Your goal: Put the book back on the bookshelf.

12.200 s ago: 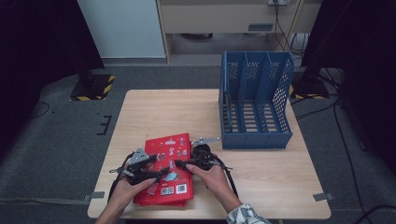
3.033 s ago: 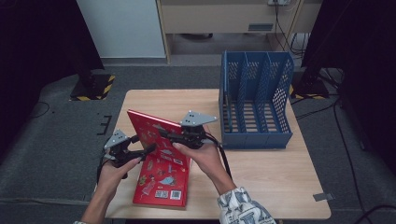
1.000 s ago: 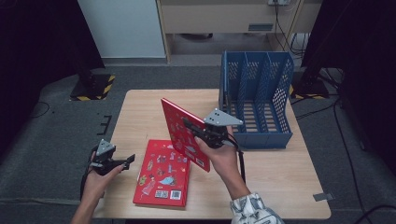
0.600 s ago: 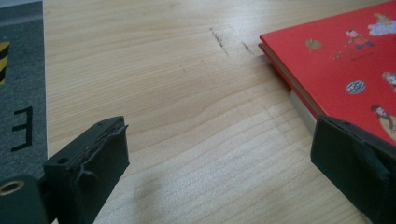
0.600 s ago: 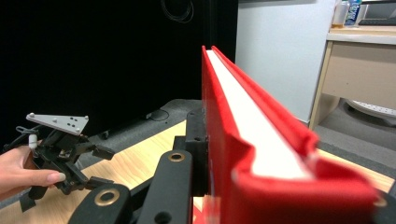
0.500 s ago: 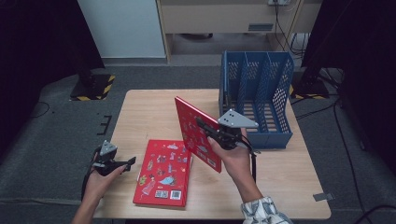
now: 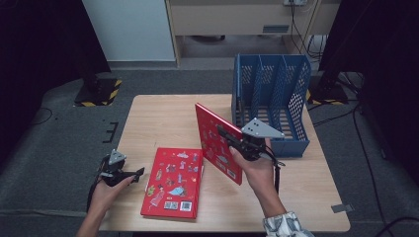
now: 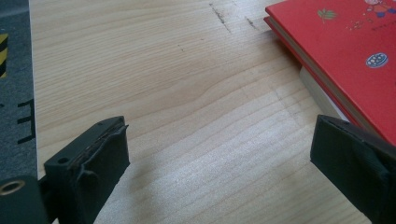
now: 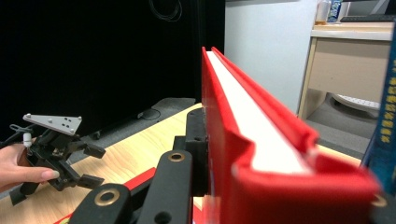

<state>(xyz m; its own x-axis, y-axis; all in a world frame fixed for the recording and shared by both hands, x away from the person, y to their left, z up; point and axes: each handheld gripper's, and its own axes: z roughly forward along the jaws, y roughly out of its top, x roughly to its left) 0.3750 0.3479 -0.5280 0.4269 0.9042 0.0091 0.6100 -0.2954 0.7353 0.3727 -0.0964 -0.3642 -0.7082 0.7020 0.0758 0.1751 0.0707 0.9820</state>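
**Inspector A:** Containers first. The blue perforated plastic file rack stands at the far right of the light wooden table. It has upright dividers forming several slots, open on the side facing the person, and what I can see of those slots holds nothing.

**Inspector B:** Agreed. Now the held item: a red hardcover children's book with cartoon figures on its cover, lifted off the table and standing on edge, tilted, just in front of the rack's open side but apart from it.

**Inspector A:** The right gripper has it. In the right gripper view its jaws are clamped nearly together on the book's cover and white page block — a firm pinch.

**Inspector B:** And the left gripper?

**Inspector A:** It is at the near left edge of the table. Its own view shows both black pads spread wide with bare wood between them — nothing held.

**Inspector B:** Other things: a second red picture book lies flat near the table's front, between the two hands, cover up. In the left gripper view another red book lies beneath it. Dark grey carpet surrounds the table; a beige desk stands behind.

**Inspector A:** Obstructions: nothing lies between the raised book and the rack.
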